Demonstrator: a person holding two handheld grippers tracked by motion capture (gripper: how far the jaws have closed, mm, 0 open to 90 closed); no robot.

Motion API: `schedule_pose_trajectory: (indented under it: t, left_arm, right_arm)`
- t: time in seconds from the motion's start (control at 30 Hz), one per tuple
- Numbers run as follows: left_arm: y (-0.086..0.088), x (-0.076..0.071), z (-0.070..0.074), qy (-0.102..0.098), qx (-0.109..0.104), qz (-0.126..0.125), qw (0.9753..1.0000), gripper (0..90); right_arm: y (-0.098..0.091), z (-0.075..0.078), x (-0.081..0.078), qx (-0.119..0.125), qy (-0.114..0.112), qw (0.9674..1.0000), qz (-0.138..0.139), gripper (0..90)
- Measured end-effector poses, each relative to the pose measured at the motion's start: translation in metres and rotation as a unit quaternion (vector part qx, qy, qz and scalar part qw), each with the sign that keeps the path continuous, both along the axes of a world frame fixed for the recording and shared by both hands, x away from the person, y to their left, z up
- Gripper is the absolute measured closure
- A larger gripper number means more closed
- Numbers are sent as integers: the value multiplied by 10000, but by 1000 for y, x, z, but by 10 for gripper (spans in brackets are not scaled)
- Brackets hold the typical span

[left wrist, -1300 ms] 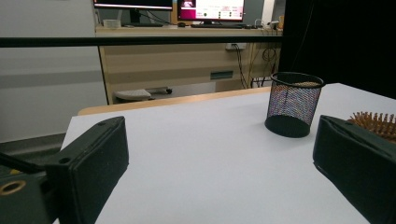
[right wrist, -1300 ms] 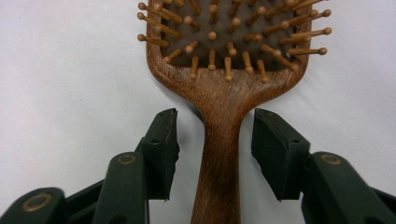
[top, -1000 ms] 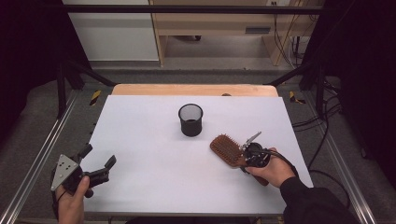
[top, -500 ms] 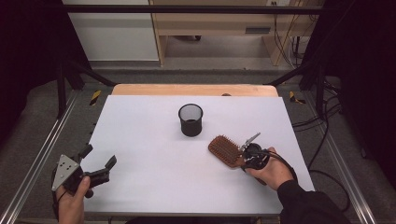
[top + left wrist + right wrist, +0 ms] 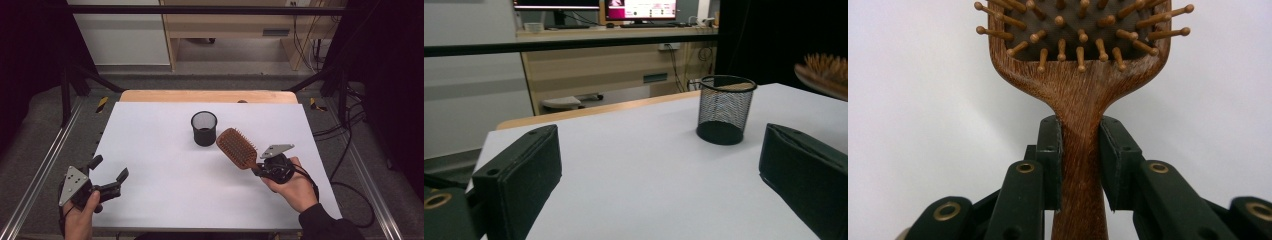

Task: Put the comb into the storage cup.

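Note:
My right gripper (image 5: 258, 169) is shut on the handle of a wooden hairbrush (image 5: 237, 147), at the right of the white table. The brush is off the table, its head bristles-up and pointing toward a black mesh cup (image 5: 204, 128) just to its upper left. In the right gripper view both pads (image 5: 1051, 150) press the sides of the brush handle (image 5: 1080, 115). My left gripper (image 5: 109, 168) is open near the table's front left corner with nothing between its jaws. The left gripper view looks across the table at the mesh cup (image 5: 725, 109) and the brush head (image 5: 824, 70).
A white sheet (image 5: 150, 130) covers the table, with a strip of wooden edge (image 5: 207, 96) at the far side. Metal rails run along both sides. Cables lie on the floor at the right.
My right gripper has lifted the hairbrush off the table and carried it up and toward the mesh cup. The left gripper has stayed in place.

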State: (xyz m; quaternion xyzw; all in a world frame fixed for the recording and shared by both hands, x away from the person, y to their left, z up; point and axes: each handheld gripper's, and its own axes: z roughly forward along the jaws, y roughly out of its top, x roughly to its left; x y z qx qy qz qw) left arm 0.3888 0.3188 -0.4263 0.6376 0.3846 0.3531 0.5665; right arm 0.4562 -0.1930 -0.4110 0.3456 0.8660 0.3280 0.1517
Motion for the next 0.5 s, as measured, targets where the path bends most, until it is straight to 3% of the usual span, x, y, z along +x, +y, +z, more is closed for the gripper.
schedule_pose_trajectory:
  t: [0.1, 0.17, 0.2, 0.23, 0.27, 0.3, 0.33, 0.47, 0.5]
  left_arm:
    - [-10, -1, 8, 0, -90, -129, 9999, 36]
    - [-14, -1, 12, 0, -109, -163, 9998, 36]
    - [-24, -1, 21, 35, -131, -321, 9994, 36]
    - [-24, -1, 21, 35, -131, -321, 9994, 36]
    - [-29, 0, 25, 100, -179, -395, 9990, 36]
    - [-34, 2, 28, 197, -249, -491, 9983, 36]
    - [-46, 7, 36, 275, -313, -689, 9968, 35]
    - [-65, 17, 51, 281, -317, -965, 9944, 37]
    - [-73, 21, 56, 282, -372, -1069, 9932, 37]
  right_arm:
    - [2, 8, -5, 371, -323, 9988, -1, 733]
    - [3, 10, -6, 454, -436, 9980, 13, 733]
    - [5, 14, -7, 621, -633, 9961, 39, 733]
    - [5, 14, -7, 621, -633, 9961, 39, 733]
    - [8, 15, -7, 763, -810, 9938, 32, 733]
    - [8, 15, -7, 763, -810, 9938, 32, 733]
    - [10, 16, -5, 937, -978, 9908, 23, 733]
    - [18, 19, -2, 1432, -1235, 9819, 78, 733]
    - [18, 19, -2, 1432, -1235, 9819, 78, 733]
